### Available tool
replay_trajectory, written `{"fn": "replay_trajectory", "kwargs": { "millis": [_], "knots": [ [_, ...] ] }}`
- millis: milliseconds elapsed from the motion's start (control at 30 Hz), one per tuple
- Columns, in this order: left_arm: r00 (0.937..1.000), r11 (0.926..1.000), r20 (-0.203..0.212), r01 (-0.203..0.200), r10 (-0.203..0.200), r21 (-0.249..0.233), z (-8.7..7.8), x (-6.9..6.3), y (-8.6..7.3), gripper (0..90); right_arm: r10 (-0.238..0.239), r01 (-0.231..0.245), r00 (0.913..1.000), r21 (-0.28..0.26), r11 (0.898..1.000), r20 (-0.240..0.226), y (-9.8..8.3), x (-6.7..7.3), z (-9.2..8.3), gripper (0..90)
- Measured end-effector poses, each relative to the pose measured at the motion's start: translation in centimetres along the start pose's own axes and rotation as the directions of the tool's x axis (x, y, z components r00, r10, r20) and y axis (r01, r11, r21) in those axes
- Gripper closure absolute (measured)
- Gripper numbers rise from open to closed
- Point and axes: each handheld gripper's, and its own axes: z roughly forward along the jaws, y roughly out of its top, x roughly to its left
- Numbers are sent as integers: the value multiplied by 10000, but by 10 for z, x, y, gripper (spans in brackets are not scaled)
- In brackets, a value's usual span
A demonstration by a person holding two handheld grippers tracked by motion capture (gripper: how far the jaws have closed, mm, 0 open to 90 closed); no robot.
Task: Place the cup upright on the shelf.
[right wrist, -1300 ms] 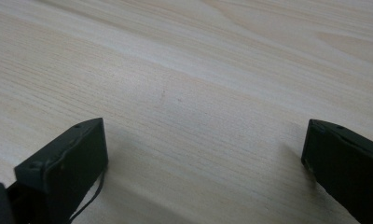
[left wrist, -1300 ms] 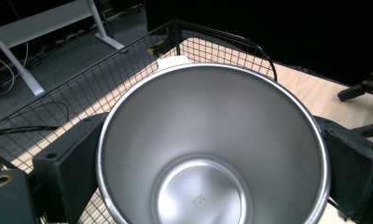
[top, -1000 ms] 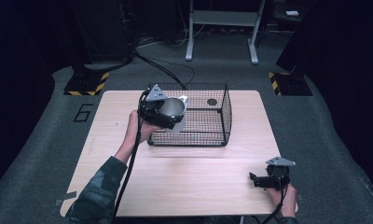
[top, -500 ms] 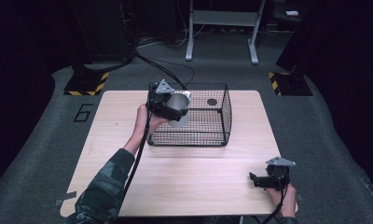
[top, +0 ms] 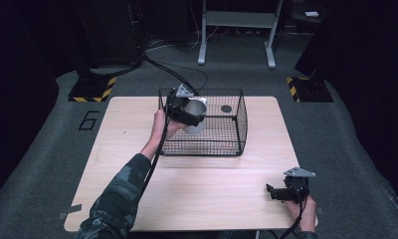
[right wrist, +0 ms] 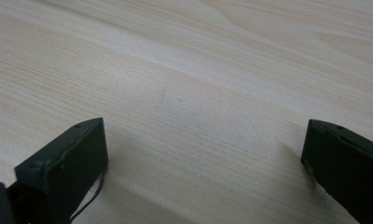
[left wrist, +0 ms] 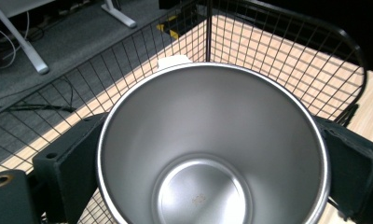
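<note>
1. The steel cup [left wrist: 212,144] hangs over the wire basket [top: 237,124], clamped between your left tool's [top: 186,110] jaws.
2. You appear mid-placement; next, lower it to the basket floor, then release.
3. Your right tool [top: 281,193] rests on the desk [top: 212,199], jaws wide, empty.

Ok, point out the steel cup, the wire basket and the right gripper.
steel cup [left wrist: 208,140], left gripper view, on its inner wall.
wire basket [top: 241,122], high view, on its right side wall.
right gripper [top: 269,191], high view, between its open jaws.
</note>
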Motion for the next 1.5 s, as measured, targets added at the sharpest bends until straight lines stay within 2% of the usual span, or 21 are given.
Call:
{"fn": "replay_trajectory", "kwargs": {
  "millis": [100,367,467,600,633,833,900,1300,1500],
  "knots": [
    [9999,9999,-43,108,-108,86,11,3,-2,61,6,-6,10000,1,10000,3,0,0,0,0],
    [9995,9988,-14,330,-330,358,27,6,-6,61,-5,5,10000,-20,10000,57,0,0,0,0],
    [9997,9985,3,240,-240,482,32,6,-6,61,-17,17,10000,-6,10000,27,0,0,0,0],
    [9995,9981,14,323,-325,521,38,6,-8,61,-4,4,10000,-2,10000,24,0,0,0,0],
    [9996,9972,5,276,-277,691,42,7,-8,61,18,-18,10000,-10,10000,29,0,0,0,0],
    [9988,9946,139,462,-477,931,53,10,-12,61,3,-3,10000,2,10000,18,0,0,0,0],
    [9989,9935,161,412,-431,1059,56,11,-13,61,-31,31,10000,-6,10000,21,0,0,0,0],
    [9991,9896,279,280,-323,1410,71,8,-12,61,-59,59,10000,-14,10000,12,0,0,0,1],
    [9985,9873,366,340,-402,1554,79,3,-11,61,86,-85,9999,-30,10000,52,0,1,0,1]
  ]
}}
